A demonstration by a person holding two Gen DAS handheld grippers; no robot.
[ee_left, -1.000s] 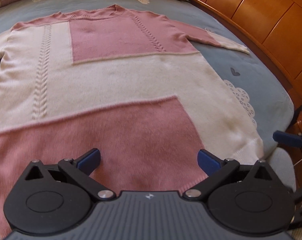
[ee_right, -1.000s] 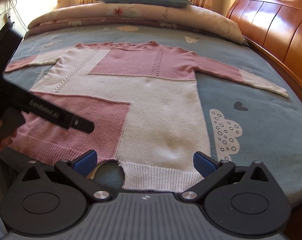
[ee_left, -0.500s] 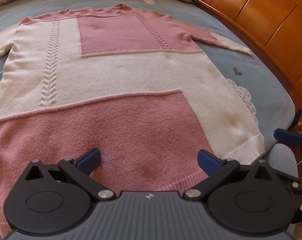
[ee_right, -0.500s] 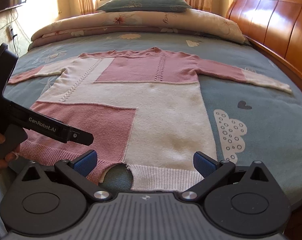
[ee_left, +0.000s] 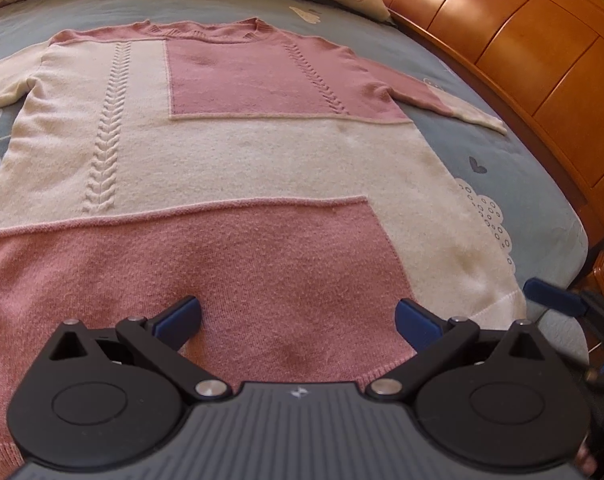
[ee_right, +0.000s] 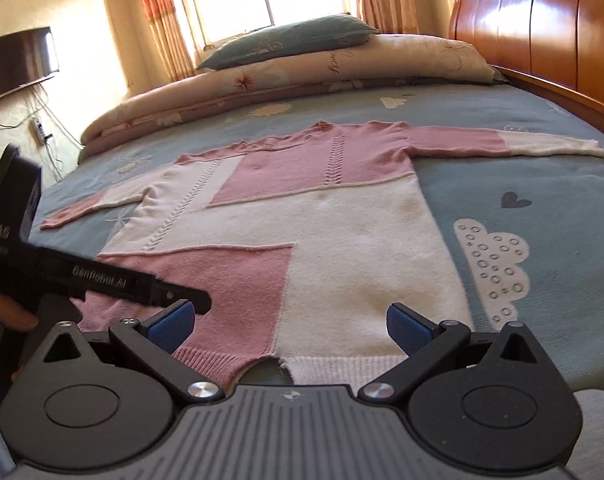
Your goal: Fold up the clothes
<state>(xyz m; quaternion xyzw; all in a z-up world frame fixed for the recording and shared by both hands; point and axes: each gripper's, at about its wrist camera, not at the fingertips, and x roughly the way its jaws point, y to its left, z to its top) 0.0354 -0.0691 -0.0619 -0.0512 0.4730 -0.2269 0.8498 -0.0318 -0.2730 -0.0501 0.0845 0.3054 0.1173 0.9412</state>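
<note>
Left wrist view shows my left gripper (ee_left: 298,320) spread wide above the sweater (ee_left: 230,168) hem, collar lying straight ahead; right gripper (ee_right: 290,324) likewise spread, empty.

Bedroom: bed (ee_right: 542,168), pillow (ee_right: 290,40), curtains (ee_right: 158,20)

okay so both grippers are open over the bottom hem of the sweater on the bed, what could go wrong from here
The sweater has a split in its hem; the right gripper may pinch only one flap there. The left gripper hovers over thick pink knit and could grab the blue bedsheet too. Both sleeves lie spread out, so lifting the hem first might drag them crooked.
</note>
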